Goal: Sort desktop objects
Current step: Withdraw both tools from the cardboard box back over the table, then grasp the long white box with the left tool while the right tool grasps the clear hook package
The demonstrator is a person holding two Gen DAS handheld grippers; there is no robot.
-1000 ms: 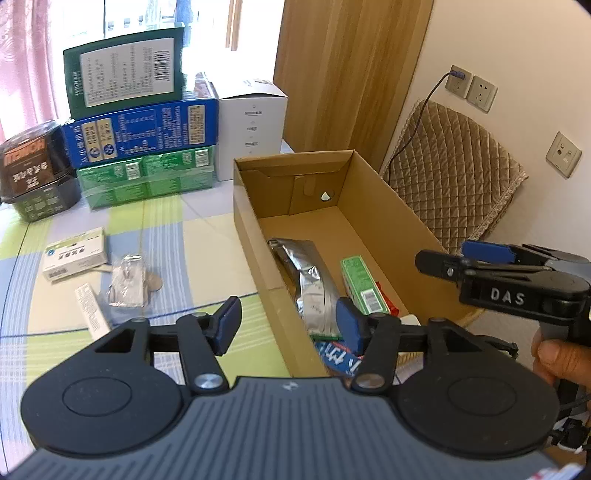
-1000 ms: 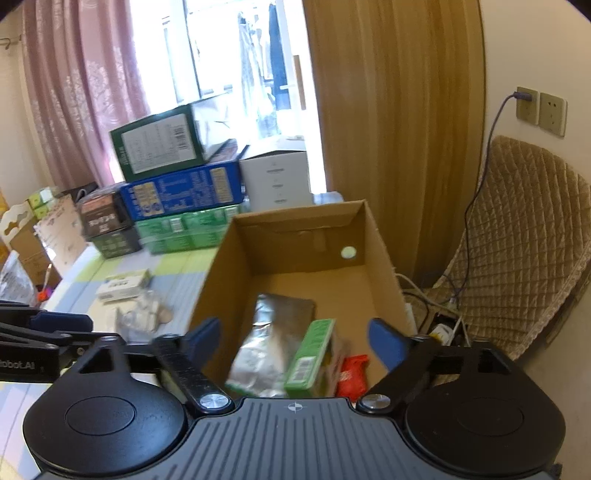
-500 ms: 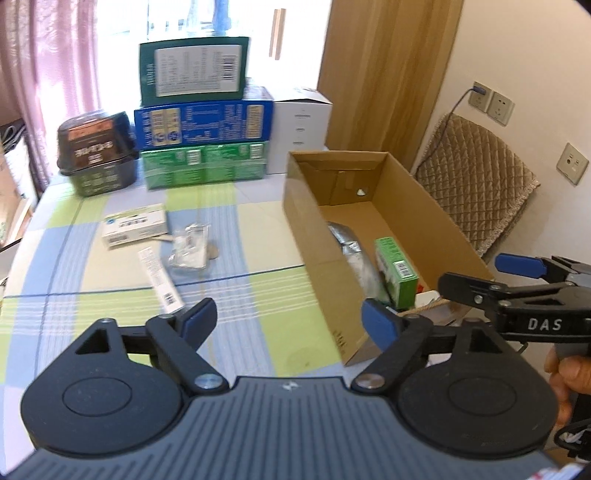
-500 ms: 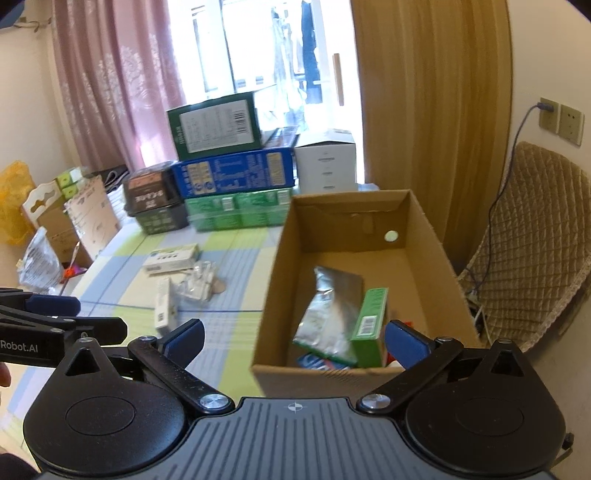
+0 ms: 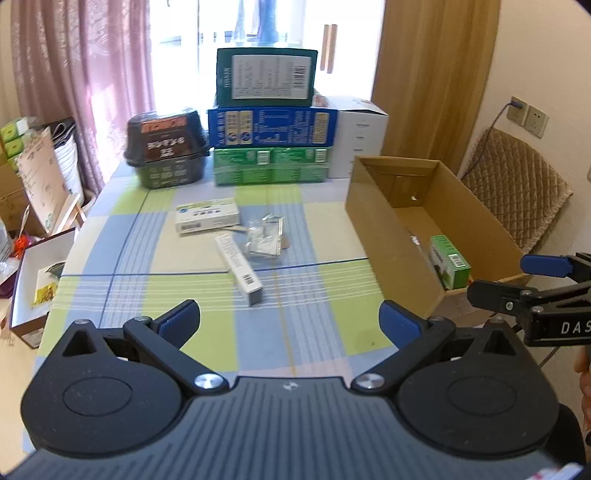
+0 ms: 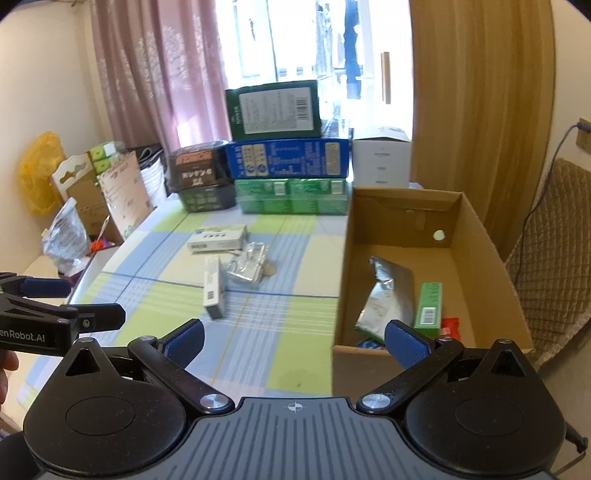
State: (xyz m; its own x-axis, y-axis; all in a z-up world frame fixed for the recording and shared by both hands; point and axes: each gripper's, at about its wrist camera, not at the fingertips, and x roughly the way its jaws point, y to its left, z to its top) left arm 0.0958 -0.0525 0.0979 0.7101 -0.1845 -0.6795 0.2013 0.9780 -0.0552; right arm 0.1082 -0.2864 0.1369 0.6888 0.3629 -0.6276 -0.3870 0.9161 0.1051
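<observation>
Both pairs of fingers are standing wide and empty: your left gripper [image 5: 290, 317] is facing the long white box [image 5: 239, 269], lengthwise dead ahead, while your right gripper [image 6: 294, 341] is seeing it ahead-left, the cardboard box [image 6: 484, 236] ahead-right.

Bright daylight enters through a large window [image 5: 255, 22] at the far end of the room, partly overexposed. A pink patterned curtain [image 5: 85, 85] hangs to its left; a tall wooden panel [image 5: 428, 74] stands to its right. Walls are cream-painted [image 5: 546, 55]; a double wall socket [image 5: 526, 116] carries one plugged cable. Below it stands a chair with a brown quilted cover [image 5: 513, 199]. The worktop wears a checked cloth of green, blue and cream squares [image 5: 155, 258]. A yellow plastic bag [image 6: 38, 170] sits against the left wall.
</observation>
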